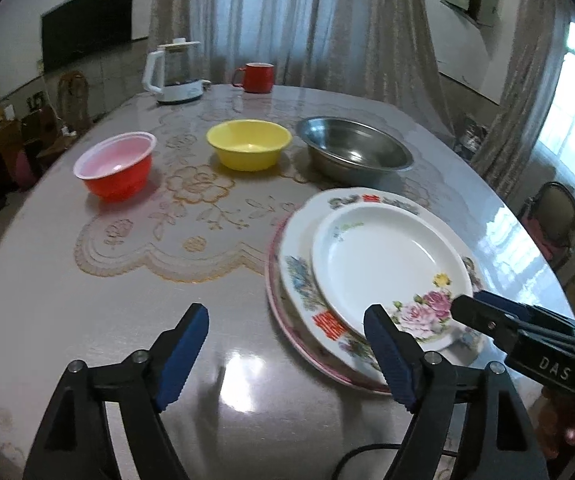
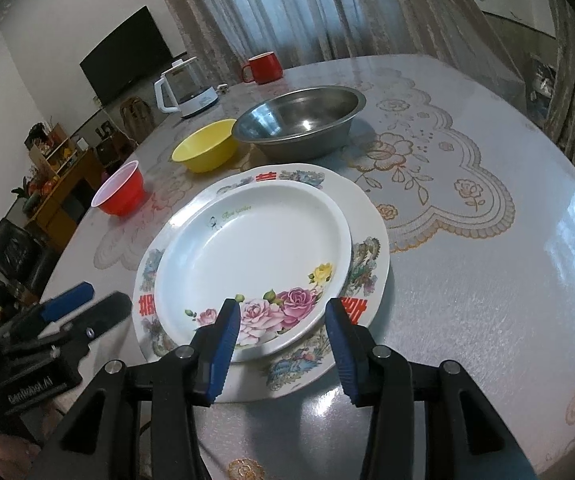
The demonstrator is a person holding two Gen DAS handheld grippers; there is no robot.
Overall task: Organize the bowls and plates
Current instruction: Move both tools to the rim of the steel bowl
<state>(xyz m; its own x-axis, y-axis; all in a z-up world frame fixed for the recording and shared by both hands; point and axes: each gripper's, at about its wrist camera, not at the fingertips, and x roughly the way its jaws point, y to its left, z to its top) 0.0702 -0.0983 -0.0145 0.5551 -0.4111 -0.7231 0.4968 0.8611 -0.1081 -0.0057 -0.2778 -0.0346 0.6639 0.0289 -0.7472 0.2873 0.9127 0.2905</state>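
Where the plates lie: three stacked near the table's point(image 1: 87, 300) close edge, the landmark for every place below.
Top of stack: white rose plate point(image 2: 255, 256), pink and yellow blooms on its near rim, lying off-centre on the one below.
Middle of stack: wider plate with red characters point(image 2: 367, 216) and blue-green birds around its border.
Bottom of stack: pink-rimmed plate point(image 1: 277, 312), only a sliver showing at the stack's left side.
Red bowl point(image 1: 117, 172): far left of the stack, upright, white inside, standing alone.
Yellow bowl point(image 1: 249, 148): beyond the stack, between the red bowl and the steel one, apart from both.
Steel bowl point(image 1: 355, 152): just beyond the stack's far rim, the largest of the three, upright.
Lace mat point(image 1: 191, 200): under the bowls; the stack's far-left edge overlaps its scalloped border.
Kettle point(image 1: 173, 72) and red mug point(image 1: 257, 77): well beyond the stack, at the table's far side before the curtains point(image 1: 287, 20).
Left gripper point(image 1: 287, 316): just left of the stack, blue pads spread wide with nothing between them; its right finger crosses the stack's near-left rim in view, and whether it touches I cannot tell.
Right gripper point(image 2: 282, 308): over the stack's near rim, jaws partly open, straddling the roses; the pads press on nothing, and no plate is held.
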